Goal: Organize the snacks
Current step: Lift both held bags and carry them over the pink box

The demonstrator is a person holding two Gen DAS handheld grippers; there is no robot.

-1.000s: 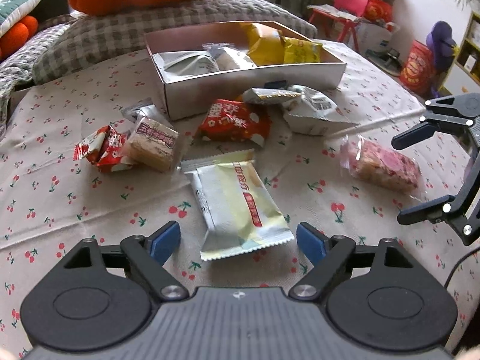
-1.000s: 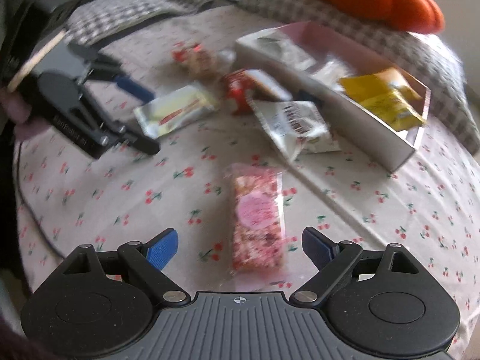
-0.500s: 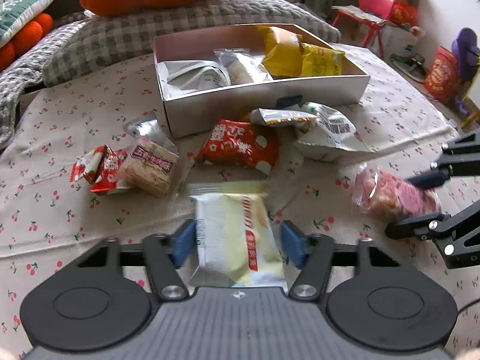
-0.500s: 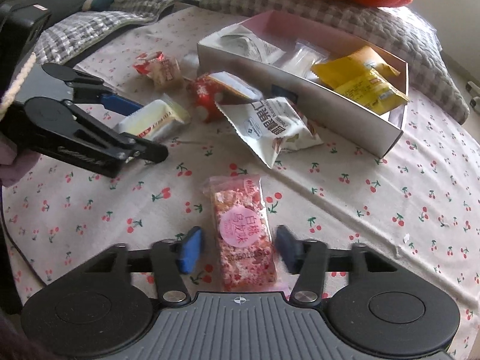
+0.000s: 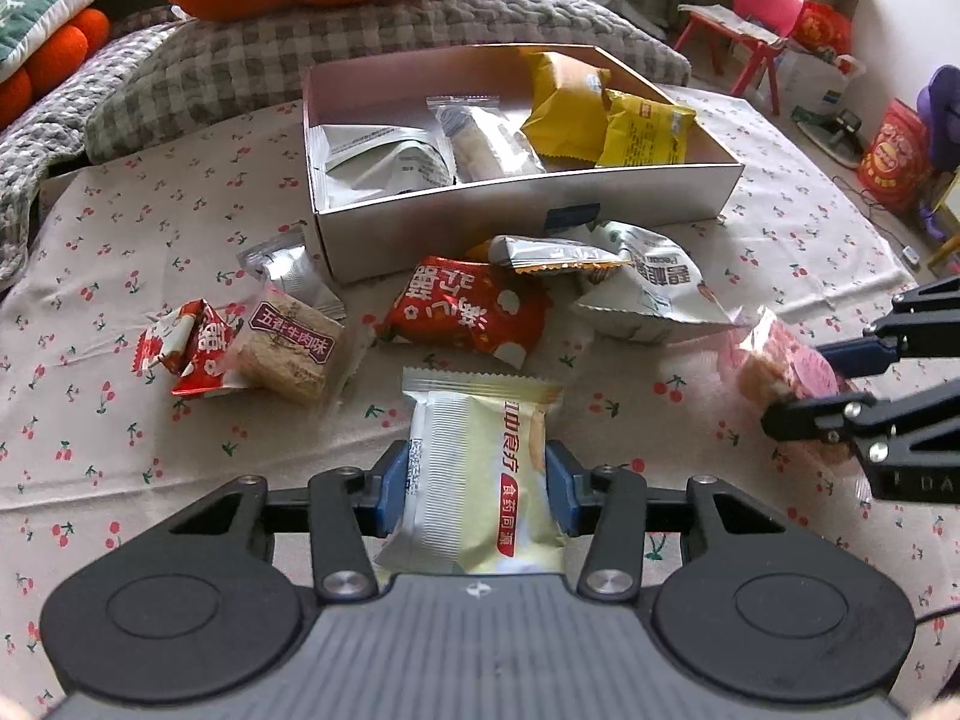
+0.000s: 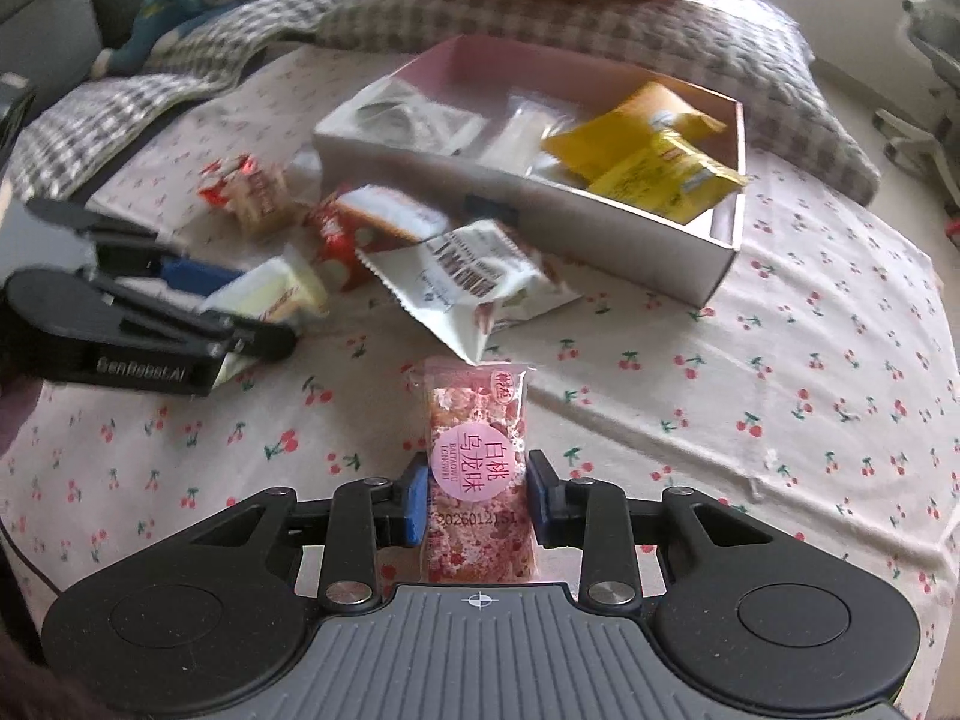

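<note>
Over cherry cloth point(image 5: 180, 240): both claws angled down, closing on packets.

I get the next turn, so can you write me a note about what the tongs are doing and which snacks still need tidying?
Left tongs: closing, pads already on the pale yellow snack pack.
Right tongs: closing, pads on the pink snack bar.
Done: the box holds two yellow packs, a clear-wrapped bar and a white pouch.
Left: carry both gripped snacks to the box. Then the red pack, white bag, silver packets, brown biscuit and small red pack, all on the cherry cloth.
</note>
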